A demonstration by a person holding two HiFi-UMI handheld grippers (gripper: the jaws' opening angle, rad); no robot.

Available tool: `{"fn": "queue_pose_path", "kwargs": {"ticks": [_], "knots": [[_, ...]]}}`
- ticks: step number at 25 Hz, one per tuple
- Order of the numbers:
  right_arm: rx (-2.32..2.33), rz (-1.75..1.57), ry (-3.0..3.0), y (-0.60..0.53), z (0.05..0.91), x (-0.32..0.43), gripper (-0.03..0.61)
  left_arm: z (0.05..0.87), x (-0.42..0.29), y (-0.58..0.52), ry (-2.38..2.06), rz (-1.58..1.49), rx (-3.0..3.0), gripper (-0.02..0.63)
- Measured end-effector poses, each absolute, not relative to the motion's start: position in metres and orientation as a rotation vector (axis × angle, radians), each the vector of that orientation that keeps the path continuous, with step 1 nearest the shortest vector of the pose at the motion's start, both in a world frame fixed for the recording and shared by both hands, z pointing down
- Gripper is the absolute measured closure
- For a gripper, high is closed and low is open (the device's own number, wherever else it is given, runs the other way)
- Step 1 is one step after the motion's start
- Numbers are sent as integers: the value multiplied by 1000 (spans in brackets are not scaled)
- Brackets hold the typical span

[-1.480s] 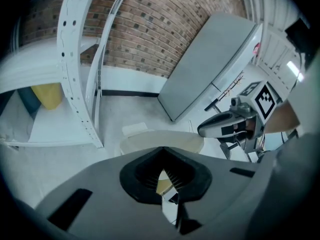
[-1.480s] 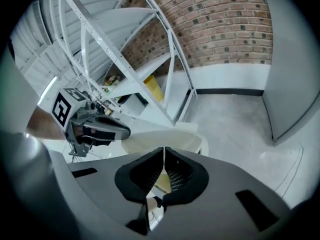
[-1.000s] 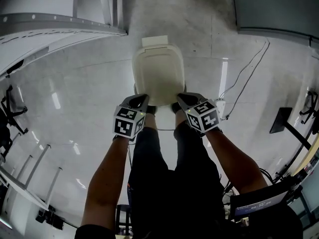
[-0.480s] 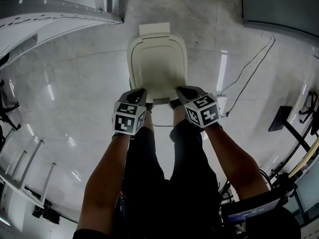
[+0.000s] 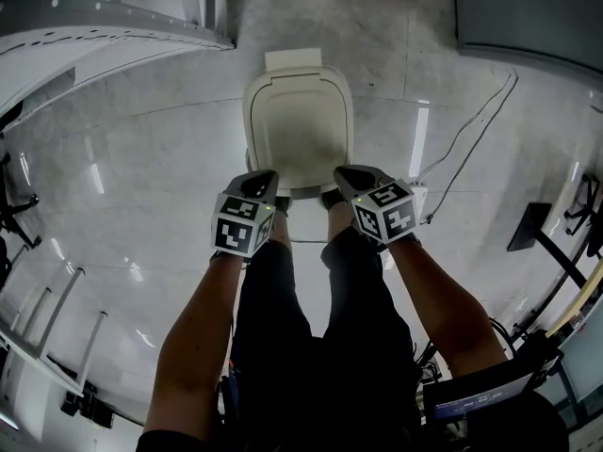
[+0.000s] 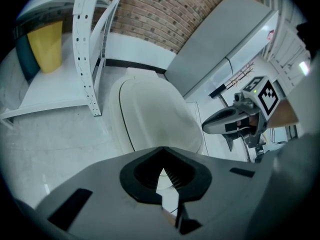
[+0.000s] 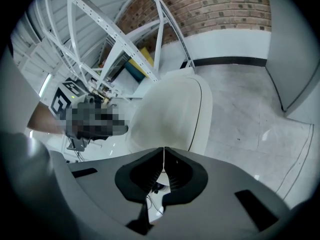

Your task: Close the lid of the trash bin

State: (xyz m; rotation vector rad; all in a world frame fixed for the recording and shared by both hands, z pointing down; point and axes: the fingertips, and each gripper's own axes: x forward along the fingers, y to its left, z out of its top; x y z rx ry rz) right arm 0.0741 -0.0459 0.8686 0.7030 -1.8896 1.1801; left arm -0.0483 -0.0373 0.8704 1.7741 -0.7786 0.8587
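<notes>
the left gripper [image 5: 268, 181] and right gripper [image 5: 345, 176] were held pinched together, empty, at the near edge of the shut trash bin lid [image 5: 299, 130]

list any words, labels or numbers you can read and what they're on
None readable.
Screen, head view lower right: print too blurred.
Red sticker on grey panel: too small.
Cubes on left gripper and right gripper: square markers, no letters.

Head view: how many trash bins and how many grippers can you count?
trash bin: 1
grippers (left gripper, right gripper): 2
Total: 3
</notes>
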Motion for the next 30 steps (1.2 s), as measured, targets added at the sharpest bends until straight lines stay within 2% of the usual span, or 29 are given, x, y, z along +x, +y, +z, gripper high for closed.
{"fn": "queue_pose_path", "kwargs": {"ticks": [9,18,24,30], "knots": [[797,1104,-2066,-108,756,70,569,759,-46,-89,-886,629,1857,618],[921,885,-2474,-210,544,51,569,538,-58,-185,-1087,278,2185,618],[986,764,-2652,-206,396,54,569,387,-72,-177,-1244,94,2293,618],[1069,669,-2774,-199,309,74,569,280,-73,-173,-1367,-45,2431,618]]}}
